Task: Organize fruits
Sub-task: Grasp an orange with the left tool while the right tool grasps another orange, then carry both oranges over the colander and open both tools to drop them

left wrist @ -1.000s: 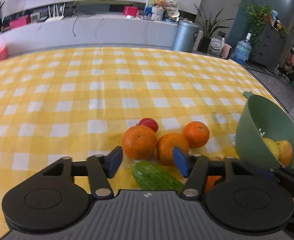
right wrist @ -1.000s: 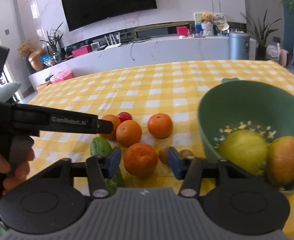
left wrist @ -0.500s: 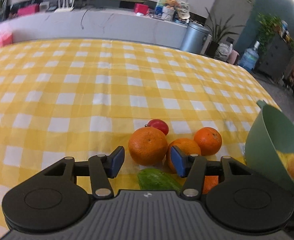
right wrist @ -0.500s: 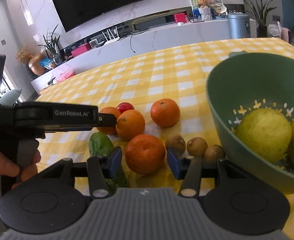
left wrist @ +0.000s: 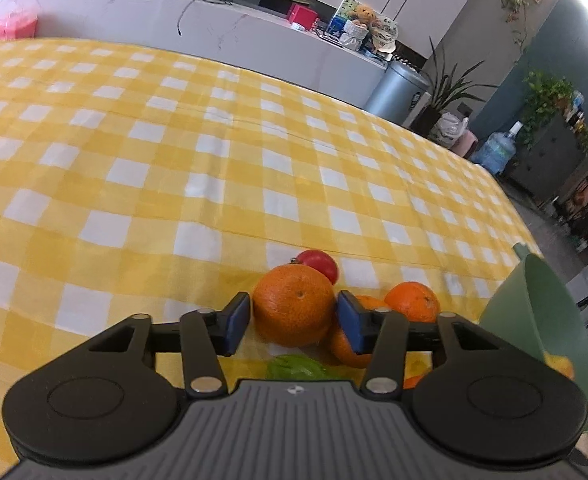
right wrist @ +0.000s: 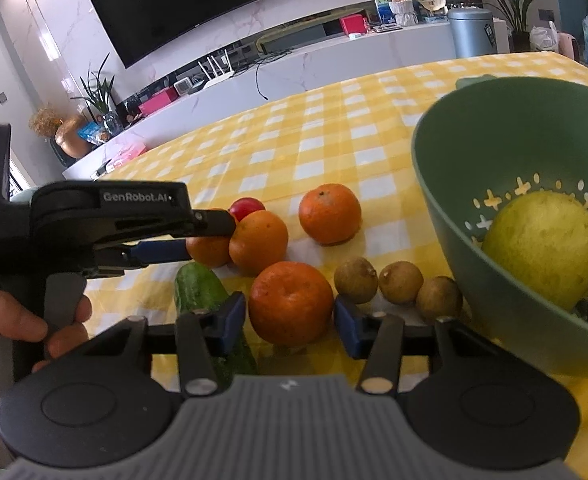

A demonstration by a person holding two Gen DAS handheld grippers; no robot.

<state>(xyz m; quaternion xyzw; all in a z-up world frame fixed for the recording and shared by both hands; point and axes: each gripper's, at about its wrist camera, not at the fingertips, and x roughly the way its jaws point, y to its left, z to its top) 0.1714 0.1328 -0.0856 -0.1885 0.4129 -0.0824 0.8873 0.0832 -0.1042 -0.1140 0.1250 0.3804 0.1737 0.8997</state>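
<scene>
On the checked desk [left wrist: 197,184], the left gripper [left wrist: 293,322] has an orange [left wrist: 294,305] between its jaws, which have just been closing; small gaps remain. The right gripper [right wrist: 289,322] brackets another orange [right wrist: 290,302], jaws closing, not quite touching. Beside it stands the green bowl [right wrist: 446,216], holding a yellow fruit [right wrist: 544,246].

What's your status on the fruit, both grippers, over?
Left gripper just closing around leftmost orange, contact unclear. Right gripper straddling nearest orange, contact unclear. Cucumber crowds right gripper's left finger. Green bowl beside, two fruits in.
</scene>
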